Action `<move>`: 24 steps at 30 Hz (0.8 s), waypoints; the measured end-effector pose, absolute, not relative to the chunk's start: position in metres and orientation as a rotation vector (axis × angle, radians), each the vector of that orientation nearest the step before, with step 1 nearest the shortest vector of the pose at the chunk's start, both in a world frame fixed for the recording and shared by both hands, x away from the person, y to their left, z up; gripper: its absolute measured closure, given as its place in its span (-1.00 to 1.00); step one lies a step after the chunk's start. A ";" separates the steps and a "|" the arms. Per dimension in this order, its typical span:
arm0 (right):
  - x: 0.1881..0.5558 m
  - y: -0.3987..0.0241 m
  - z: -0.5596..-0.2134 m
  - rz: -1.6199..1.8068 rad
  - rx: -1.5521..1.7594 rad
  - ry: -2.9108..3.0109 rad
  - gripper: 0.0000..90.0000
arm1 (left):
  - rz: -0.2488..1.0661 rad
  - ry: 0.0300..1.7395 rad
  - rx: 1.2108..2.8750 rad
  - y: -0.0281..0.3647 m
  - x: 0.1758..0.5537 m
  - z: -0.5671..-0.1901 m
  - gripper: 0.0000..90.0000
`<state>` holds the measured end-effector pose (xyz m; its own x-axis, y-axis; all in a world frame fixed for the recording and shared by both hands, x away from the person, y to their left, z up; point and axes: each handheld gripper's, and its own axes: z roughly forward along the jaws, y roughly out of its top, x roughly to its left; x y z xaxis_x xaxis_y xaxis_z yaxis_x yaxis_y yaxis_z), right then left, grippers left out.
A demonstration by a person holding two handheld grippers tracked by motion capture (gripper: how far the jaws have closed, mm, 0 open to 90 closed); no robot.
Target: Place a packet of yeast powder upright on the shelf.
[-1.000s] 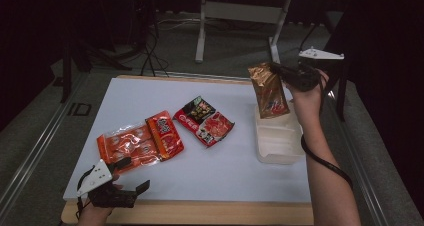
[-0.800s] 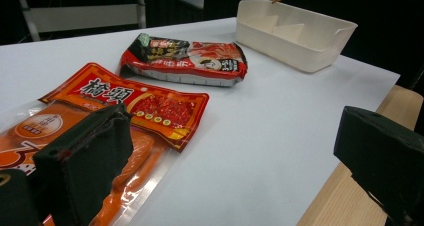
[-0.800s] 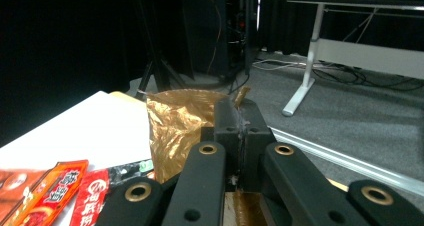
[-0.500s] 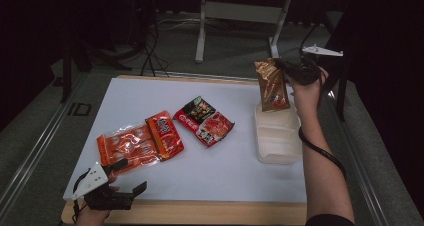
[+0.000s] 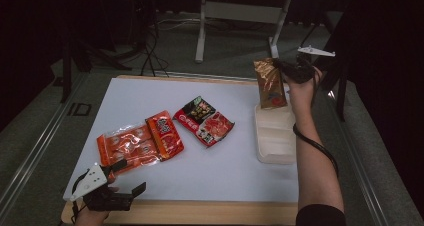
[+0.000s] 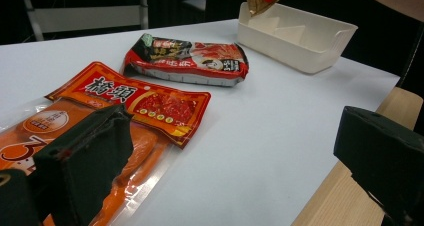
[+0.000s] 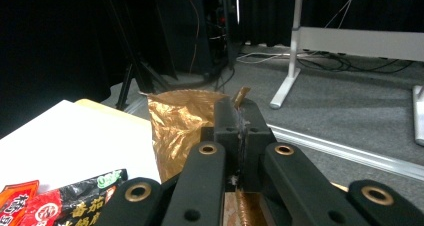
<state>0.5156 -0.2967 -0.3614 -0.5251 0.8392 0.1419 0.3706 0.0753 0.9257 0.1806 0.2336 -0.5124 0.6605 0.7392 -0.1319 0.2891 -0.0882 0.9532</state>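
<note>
Pouch over bin – ease it in.
Your left gripper (image 5: 125, 193) sits spread near the orange packs (image 5: 140, 143). Farther off, right gripper (image 5: 290, 71) pinches the gold pouch (image 5: 270, 83) by its top edge, hanging over the white bin (image 5: 275, 141): prob. light, crinkly, slippery. The red noodle pack (image 5: 204, 121) lies apart.

Both grippers are black. The right gripper (image 7: 239, 131) has flat linkage bars behind its jaws, each bar set with brass-ringed pivots. A light grey three-cornered plate sits on top of it; a black cable trails behind. The left gripper (image 5: 127, 178) has blocky, matte black jaws and carries a like plate. A black sleeve (image 5: 320, 216) covers the right upper arm.
</note>
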 end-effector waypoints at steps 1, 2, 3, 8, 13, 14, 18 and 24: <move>0.517 -0.296 -0.366 1.453 1.190 1.928 1.00 | 0.463 0.848 1.668 0.234 0.180 -0.512 -0.96; 0.517 -0.297 -0.369 1.465 1.198 1.928 0.99 | 0.462 0.848 1.668 0.234 0.181 -0.512 -0.96; 0.518 -0.297 -0.373 1.472 1.209 1.929 1.00 | 0.462 0.848 1.670 0.234 0.181 -0.512 -0.96; 0.518 -0.300 -0.385 1.465 1.235 1.930 0.99 | 0.461 0.847 1.672 0.234 0.181 -0.513 -0.96; 0.514 -0.310 -0.400 1.488 1.319 1.906 0.99 | 0.459 0.845 1.675 0.233 0.181 -0.513 -0.96; 0.513 -0.313 -0.403 1.489 1.335 1.906 0.99 | 0.459 0.845 1.676 0.233 0.181 -0.513 -0.96; 0.510 -0.318 -0.410 1.476 1.365 1.903 0.99 | 0.460 0.843 1.675 0.233 0.181 -0.513 -0.96; 0.504 -0.328 -0.418 1.415 1.375 1.911 0.98 | 0.461 0.840 1.678 0.232 0.181 -0.513 -0.96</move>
<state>0.5040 -0.3280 -0.4177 -0.4412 0.8678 0.2285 0.4717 0.0077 0.8817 0.1810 0.2323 -0.5125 0.6672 0.7342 -0.1259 0.2876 -0.0979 0.9527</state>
